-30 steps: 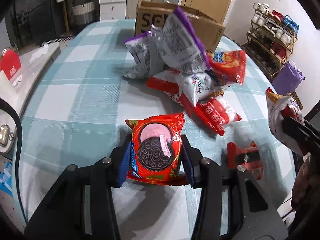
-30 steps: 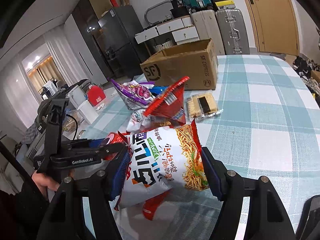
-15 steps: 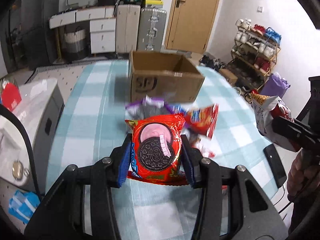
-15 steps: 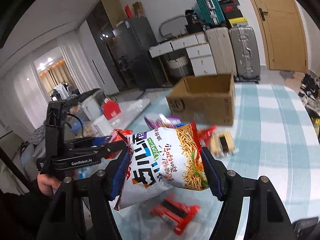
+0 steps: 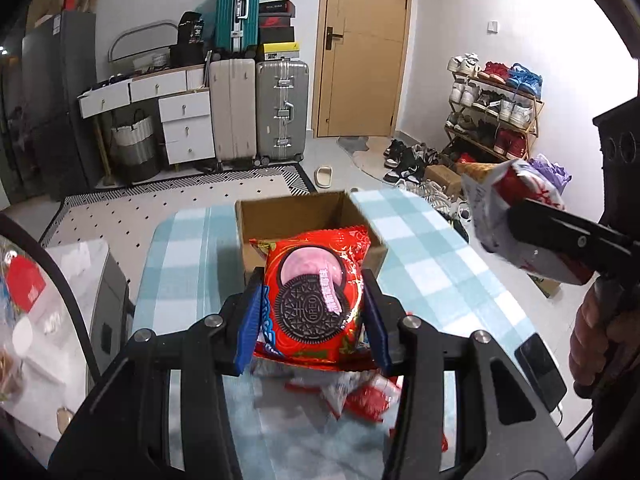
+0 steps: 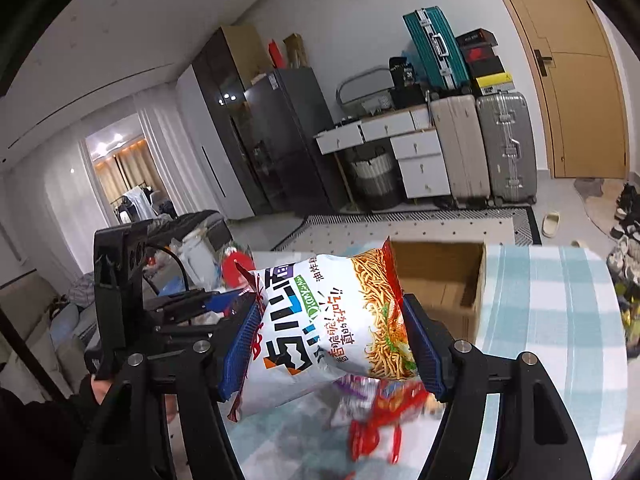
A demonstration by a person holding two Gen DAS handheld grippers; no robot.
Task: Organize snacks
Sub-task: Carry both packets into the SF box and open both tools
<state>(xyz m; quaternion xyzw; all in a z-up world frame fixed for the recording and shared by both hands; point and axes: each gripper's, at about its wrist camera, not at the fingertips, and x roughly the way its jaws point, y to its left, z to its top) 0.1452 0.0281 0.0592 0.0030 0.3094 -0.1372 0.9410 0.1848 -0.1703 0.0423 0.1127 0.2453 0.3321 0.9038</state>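
The left gripper (image 5: 312,312) is closed on a red Oreo pack (image 5: 314,300). The pack sits right between the two blue pads (image 5: 250,320), which press on its left and right sides. The cookie picture faces the camera. The pack is up in the air above the bench (image 5: 432,264), which has a blue and white check cloth. Just past the pack stands an open cardboard box (image 5: 296,212) on the bench. The pack hangs in front of the near wall of the box.

The right gripper (image 6: 332,332) is closed on a white noodle snack bag (image 6: 328,328). The bag lies tilted between its blue pads (image 6: 424,352), with one pad on each side. The bag is also up in the air. The same cardboard box (image 6: 440,276) is behind it, a little to the right.

Under both grippers a blurry pile of snack packs (image 5: 360,392) lies on the bench. Red and white wrappers show there, but they are too blurry to name.

In the left wrist view, the right gripper (image 5: 560,240) shows at the right side with its bag (image 5: 508,196). A dark phone (image 5: 540,372) lies on the bench near the right edge.
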